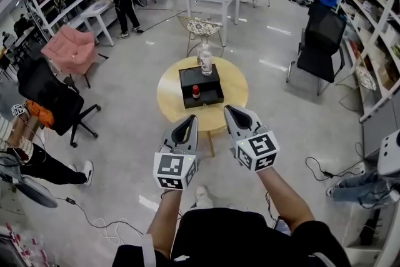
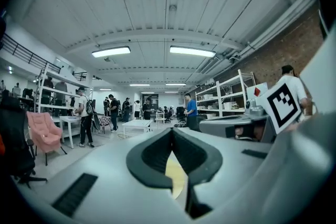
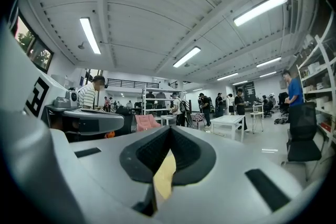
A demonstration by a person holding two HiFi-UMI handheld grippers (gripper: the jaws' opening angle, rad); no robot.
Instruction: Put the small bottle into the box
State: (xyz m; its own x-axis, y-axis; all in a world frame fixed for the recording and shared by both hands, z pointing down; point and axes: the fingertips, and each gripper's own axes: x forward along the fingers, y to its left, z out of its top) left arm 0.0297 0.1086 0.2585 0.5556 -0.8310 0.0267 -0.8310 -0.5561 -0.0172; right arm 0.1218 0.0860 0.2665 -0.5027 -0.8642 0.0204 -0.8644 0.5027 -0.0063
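Jaws are together and empty on my left hand-held gripper (image 1: 190, 119) and right hand-held gripper (image 1: 230, 110), both level at the near bench (image 1: 169, 94) edge, probably only waiting. The bottle (image 1: 195, 92) stands in or on the box (image 1: 209, 81); I cannot tell. Round wooden bench, busy workshop around.

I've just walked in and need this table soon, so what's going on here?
A person holds a shut, empty claw in each hand, left claw and right claw, level, at the near side of the round table. On it sits a black box, with a small red-capped bottle at its near part and a taller clear bottle at its far edge.
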